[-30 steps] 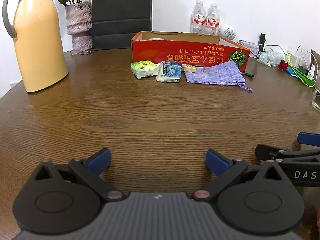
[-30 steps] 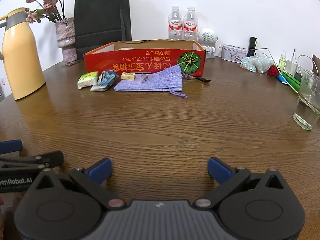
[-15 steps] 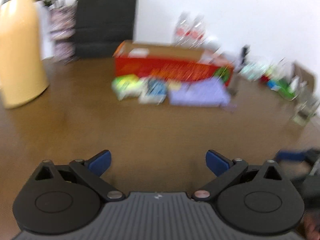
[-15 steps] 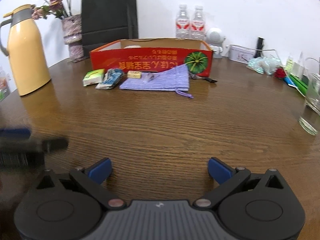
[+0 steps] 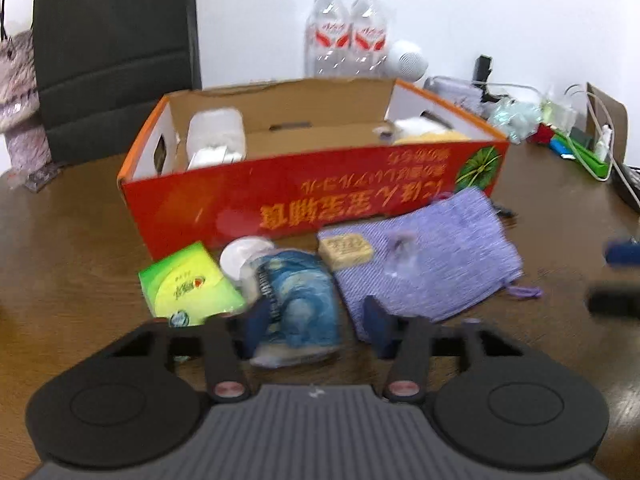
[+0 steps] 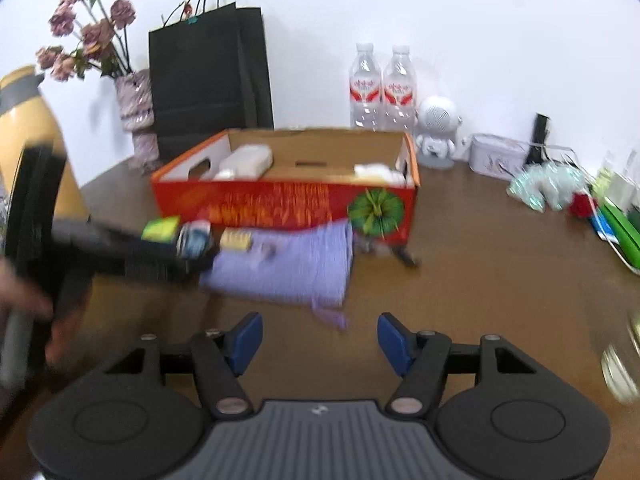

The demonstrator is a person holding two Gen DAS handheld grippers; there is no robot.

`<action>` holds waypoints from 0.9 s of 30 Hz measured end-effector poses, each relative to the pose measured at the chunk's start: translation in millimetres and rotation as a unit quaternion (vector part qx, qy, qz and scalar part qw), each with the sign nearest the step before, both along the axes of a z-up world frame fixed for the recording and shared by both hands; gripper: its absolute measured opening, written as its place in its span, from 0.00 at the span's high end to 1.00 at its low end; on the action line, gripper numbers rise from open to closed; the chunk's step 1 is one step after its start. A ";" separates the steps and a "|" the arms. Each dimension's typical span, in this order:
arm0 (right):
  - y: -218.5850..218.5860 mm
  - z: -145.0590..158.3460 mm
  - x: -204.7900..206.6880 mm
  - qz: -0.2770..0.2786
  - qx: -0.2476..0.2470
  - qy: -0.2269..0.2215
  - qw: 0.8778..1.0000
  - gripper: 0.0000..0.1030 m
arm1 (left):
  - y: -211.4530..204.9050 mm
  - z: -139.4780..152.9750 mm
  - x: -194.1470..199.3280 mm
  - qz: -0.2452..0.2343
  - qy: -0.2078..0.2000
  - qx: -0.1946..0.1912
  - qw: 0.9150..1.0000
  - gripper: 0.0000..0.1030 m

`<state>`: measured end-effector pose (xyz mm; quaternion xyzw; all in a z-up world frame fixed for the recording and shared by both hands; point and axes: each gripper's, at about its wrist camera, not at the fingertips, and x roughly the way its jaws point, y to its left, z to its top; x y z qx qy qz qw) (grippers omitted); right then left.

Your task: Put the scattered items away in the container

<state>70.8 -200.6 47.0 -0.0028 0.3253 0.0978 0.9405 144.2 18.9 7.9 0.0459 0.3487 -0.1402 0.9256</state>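
An open red cardboard box (image 5: 320, 196) stands on the brown table with white items inside. In front of it lie a green packet (image 5: 188, 284), a blue packet (image 5: 296, 296), a small tan block (image 5: 346, 250) and a purple drawstring pouch (image 5: 432, 252). My left gripper (image 5: 316, 322) straddles the blue packet; its jaws are closing, and the right pad still stands clear of the packet. My right gripper (image 6: 320, 340) hovers just short of the purple pouch (image 6: 288, 268), with closing jaws and nothing between them. In the right wrist view the left gripper (image 6: 192, 258) reaches in from the left beside the box (image 6: 280, 204).
Behind the box stand a black paper bag (image 6: 208, 80), two water bottles (image 6: 380, 88), a flower vase (image 6: 136, 112) and a white round speaker (image 6: 438, 132). A yellow thermos (image 6: 24, 140) is at the left. Small clutter (image 6: 560, 188) fills the right side.
Both grippers have moved forward toward the box and the items. Their jaws have narrowed. The left one now has the blue packet between its fingers.
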 end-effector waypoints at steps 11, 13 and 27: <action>75.2 -38.1 117.9 0.055 -0.005 0.053 0.997 0.61 | 39.8 21.4 -11.2 0.040 -0.016 -0.077 0.996 0.99; 81.8 -46.3 120.4 0.046 -0.022 0.043 0.998 0.61 | 47.1 20.1 -6.1 0.056 -0.014 -0.084 0.995 0.99; 74.5 -44.8 92.0 0.032 -0.021 0.030 0.999 0.90 | 46.3 37.2 -19.9 0.036 -0.039 -0.123 0.991 0.99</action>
